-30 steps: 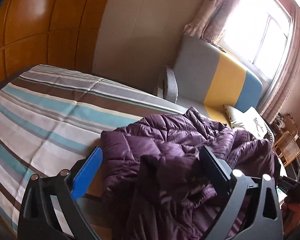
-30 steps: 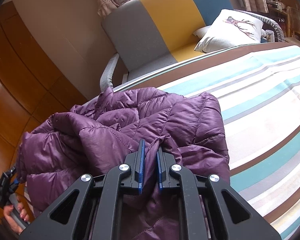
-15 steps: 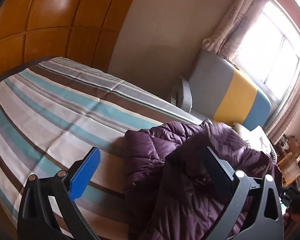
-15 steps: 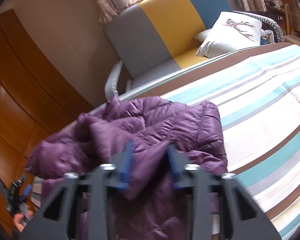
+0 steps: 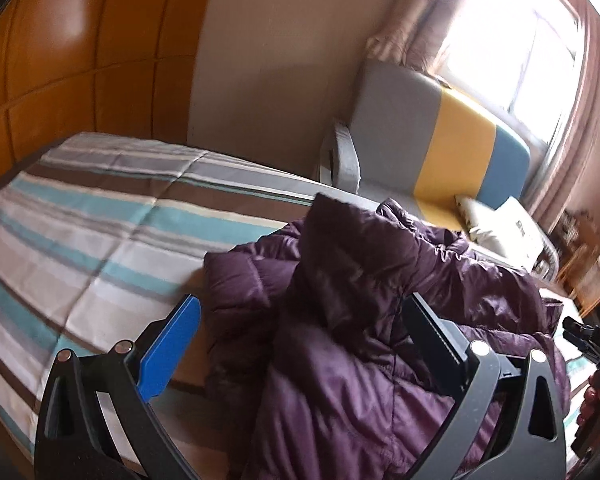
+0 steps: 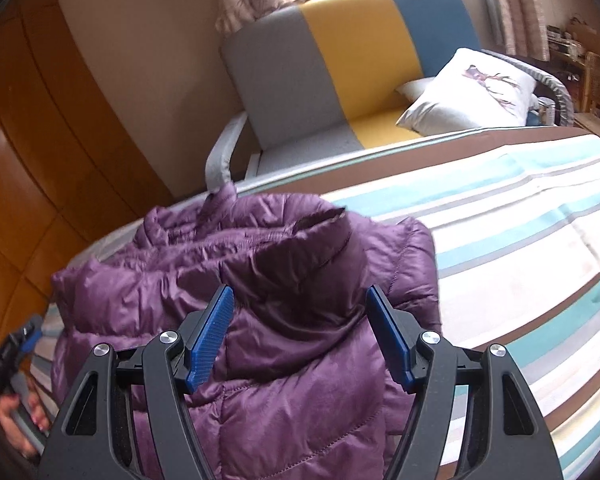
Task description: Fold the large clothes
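A purple quilted down jacket (image 5: 360,320) lies bunched on a striped bed (image 5: 80,240). It also shows in the right wrist view (image 6: 280,280), with a folded flap on top. My left gripper (image 5: 300,312) is open, its jaws wide apart over the jacket's left part, holding nothing. My right gripper (image 6: 300,304) is open too, its blue pads (image 6: 210,332) on either side of the jacket's flap, not pinching it.
The bed sheet (image 6: 500,240) has teal, brown and white stripes. A grey, yellow and blue sofa (image 6: 340,60) with a white pillow (image 6: 472,92) stands behind the bed. Orange wooden wardrobe panels (image 5: 60,60) are at the left. A window (image 5: 520,40) is at the right.
My right gripper was shut on the jacket's fabric one second ago; it has opened and let the jacket go. The left gripper stayed open and shifted its view a little.
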